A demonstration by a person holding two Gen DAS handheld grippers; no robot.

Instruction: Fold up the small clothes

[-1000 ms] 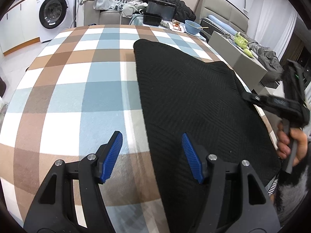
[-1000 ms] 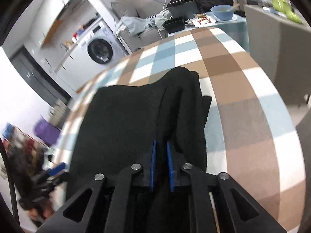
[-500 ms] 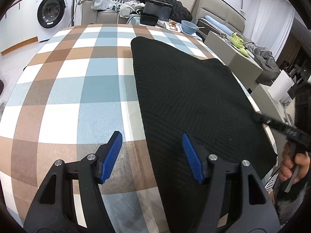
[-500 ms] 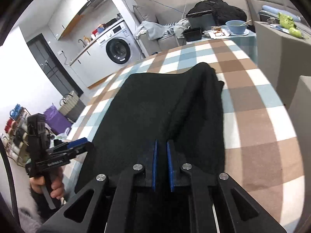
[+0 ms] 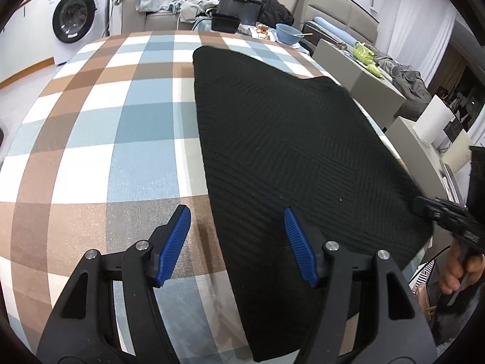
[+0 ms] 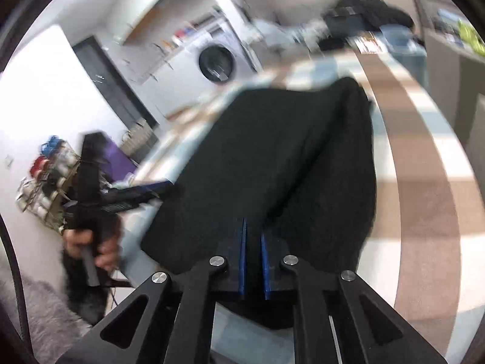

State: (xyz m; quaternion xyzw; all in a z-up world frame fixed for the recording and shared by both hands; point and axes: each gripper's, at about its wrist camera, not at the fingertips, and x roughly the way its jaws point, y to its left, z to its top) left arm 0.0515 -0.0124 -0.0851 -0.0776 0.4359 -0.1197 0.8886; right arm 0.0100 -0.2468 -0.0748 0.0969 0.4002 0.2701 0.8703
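A black knit garment (image 5: 288, 145) lies spread on the plaid tablecloth (image 5: 106, 121), reaching the near right table edge. My left gripper (image 5: 236, 230) is open and empty, low over the garment's left edge near its front corner. My right gripper (image 6: 253, 236) is shut on the garment's near right edge (image 6: 272, 166); the cloth runs taut away from its jaws. The right gripper also shows at the far right of the left wrist view (image 5: 445, 215), at the garment's corner. The left gripper shows blurred in the right wrist view (image 6: 136, 194).
A washing machine (image 5: 72, 15) stands at the back left. A sofa with clothes (image 5: 157, 0), a black container (image 5: 239, 9) and a blue bowl (image 5: 288, 32) are beyond the table's far end. A grey low table (image 5: 363, 75) stands to the right.
The right gripper has pulled the garment's right side toward the near table edge, flattening it. The left gripper has drifted slightly forward and stays open.
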